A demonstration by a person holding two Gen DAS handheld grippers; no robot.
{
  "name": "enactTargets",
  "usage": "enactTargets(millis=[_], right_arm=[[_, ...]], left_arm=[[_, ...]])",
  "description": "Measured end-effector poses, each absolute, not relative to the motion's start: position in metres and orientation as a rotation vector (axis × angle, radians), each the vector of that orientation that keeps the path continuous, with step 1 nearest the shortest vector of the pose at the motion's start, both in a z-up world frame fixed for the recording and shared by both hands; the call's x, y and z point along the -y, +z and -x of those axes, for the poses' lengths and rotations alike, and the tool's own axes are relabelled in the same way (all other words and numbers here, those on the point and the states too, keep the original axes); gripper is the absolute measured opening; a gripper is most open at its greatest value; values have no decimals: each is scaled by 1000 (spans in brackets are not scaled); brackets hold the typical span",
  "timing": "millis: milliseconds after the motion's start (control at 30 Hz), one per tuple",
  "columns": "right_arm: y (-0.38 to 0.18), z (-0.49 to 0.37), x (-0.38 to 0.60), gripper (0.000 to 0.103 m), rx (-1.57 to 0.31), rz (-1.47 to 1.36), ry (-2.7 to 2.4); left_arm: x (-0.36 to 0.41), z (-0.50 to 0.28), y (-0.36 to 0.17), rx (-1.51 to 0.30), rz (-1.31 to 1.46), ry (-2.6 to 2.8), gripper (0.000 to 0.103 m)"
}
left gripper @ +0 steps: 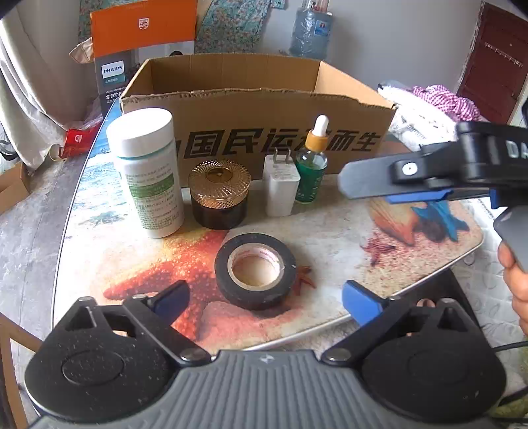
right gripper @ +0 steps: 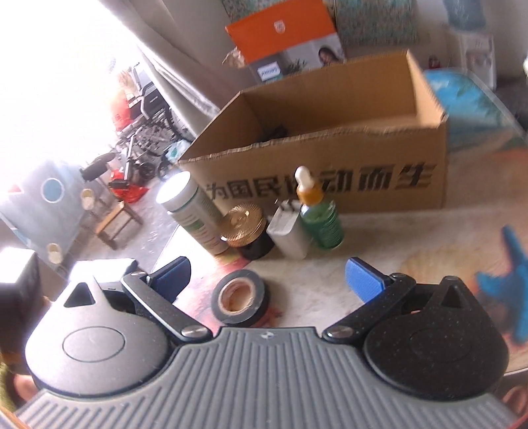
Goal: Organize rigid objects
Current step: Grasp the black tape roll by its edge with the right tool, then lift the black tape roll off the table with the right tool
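A black tape roll (left gripper: 254, 270) (right gripper: 240, 297) lies flat on the seaside-print table (left gripper: 330, 224). Behind it stand a white bottle (left gripper: 147, 171) (right gripper: 191, 211), a dark jar with a gold lid (left gripper: 219, 194) (right gripper: 247, 231), a white charger plug (left gripper: 280, 184) (right gripper: 288, 234) and a green dropper bottle (left gripper: 312, 165) (right gripper: 318, 214). An open cardboard box (left gripper: 257, 109) (right gripper: 330, 155) sits behind the row. My left gripper (left gripper: 267, 300) hangs open just in front of the tape, holding nothing. My right gripper (right gripper: 269, 277) is open and empty too, above the table to the right of the tape; one of its fingers (left gripper: 369, 180) shows in the left wrist view.
An orange Philips carton (left gripper: 142, 49) and a water jug (left gripper: 310, 29) stand behind the box. Piled cloth (left gripper: 429, 102) lies at the back right. The table's curved edge (left gripper: 76, 214) drops to the floor on the left. A person's hand (left gripper: 514, 280) holds the right gripper.
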State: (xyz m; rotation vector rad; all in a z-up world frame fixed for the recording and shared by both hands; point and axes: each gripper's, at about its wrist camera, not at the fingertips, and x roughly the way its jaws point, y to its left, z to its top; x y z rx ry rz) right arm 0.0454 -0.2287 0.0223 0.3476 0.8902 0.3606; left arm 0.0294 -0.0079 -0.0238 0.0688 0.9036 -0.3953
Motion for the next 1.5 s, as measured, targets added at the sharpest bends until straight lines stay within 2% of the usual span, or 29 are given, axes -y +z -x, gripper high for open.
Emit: enactTargets(millis=[133, 200, 300, 467, 700, 1233, 1500], right_arm=[[5, -63, 222, 76, -956, -382, 382], [-4, -70, 218, 63, -993, -382, 397], [-16, -79, 209, 51, -1052, -369, 423], [-28, -90, 197, 43, -1094, -334, 454], [-40, -97, 188, 24, -1138, -313, 484], [-34, -68, 236, 23, -1121, -346, 388], [-34, -70, 238, 24, -1102, -329, 373]], left_arm=[[14, -38, -30, -923, -111, -385, 88], [18, -41, -32, -932, -131, -390, 82], [21, -45, -36, -955, -132, -394, 75], [18, -51, -40, -982, -109, -386, 68], [21, -52, -40, -983, -111, -397, 67], [59, -39, -37, -974, -154, -572, 66], [74, -43, -40, -956, -272, -547, 71]])
